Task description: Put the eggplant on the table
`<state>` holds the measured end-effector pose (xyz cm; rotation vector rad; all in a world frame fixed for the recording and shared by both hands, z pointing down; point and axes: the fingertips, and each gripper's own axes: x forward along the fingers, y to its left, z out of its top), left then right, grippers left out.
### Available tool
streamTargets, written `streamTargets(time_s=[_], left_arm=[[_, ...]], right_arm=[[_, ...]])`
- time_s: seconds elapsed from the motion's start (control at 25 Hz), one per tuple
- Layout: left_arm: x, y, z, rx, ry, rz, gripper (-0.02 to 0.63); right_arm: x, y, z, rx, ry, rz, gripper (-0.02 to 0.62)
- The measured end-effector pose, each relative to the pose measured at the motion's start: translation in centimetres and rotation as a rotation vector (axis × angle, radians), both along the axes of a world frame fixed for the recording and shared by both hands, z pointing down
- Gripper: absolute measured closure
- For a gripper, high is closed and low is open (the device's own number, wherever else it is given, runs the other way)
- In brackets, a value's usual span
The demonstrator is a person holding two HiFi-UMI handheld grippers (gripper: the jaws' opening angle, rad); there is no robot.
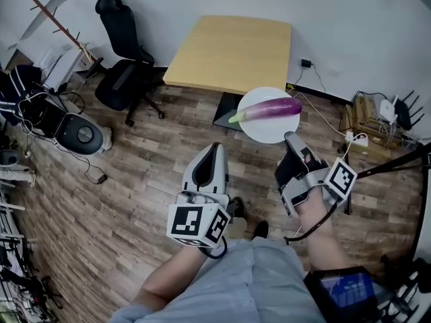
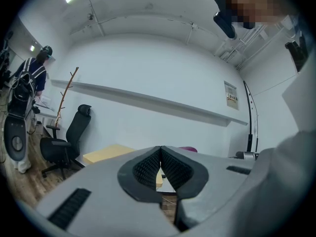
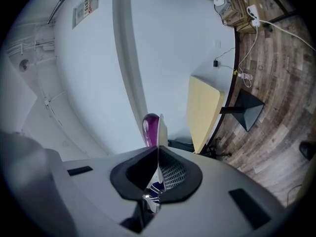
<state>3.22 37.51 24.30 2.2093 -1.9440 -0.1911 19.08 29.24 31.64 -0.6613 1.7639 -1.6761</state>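
Two grippers are held level above the wooden floor. The right gripper is clamped on the rim of a white plate, which is held flat, likely so that the eggplant lying across it is not tipped off. The left gripper is closed on nothing. The table is seen ahead, apart from the plate.

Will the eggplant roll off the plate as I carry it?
Probably prone to rolling: the eggplant is round, glossy and lies loose on the plate. The right gripper pinches only the rim, so a tilt could slide it off.
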Motion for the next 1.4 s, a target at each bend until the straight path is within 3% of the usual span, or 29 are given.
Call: streamTargets(time_s=[0.72,1.0,1.4], left_arm=[[-6.1,-10.0,0.4,0.021,-0.001,0.078,0.598],[-7.5,-11.4,-0.3,0.043,-0.007,0.102,0.598],[-7.3,-12.3,0.8,0.009,-0.004,0.129,0.598]], right_arm=[[-6.1,-8.8,0.5,0.019,0.0,0.065,0.588],[-7.4,-10.0,-0.4,0.041,-0.005,0.087,0.588],[-7.5,-10.4,0.5,0.019,-0.011,0.105,0.588]])
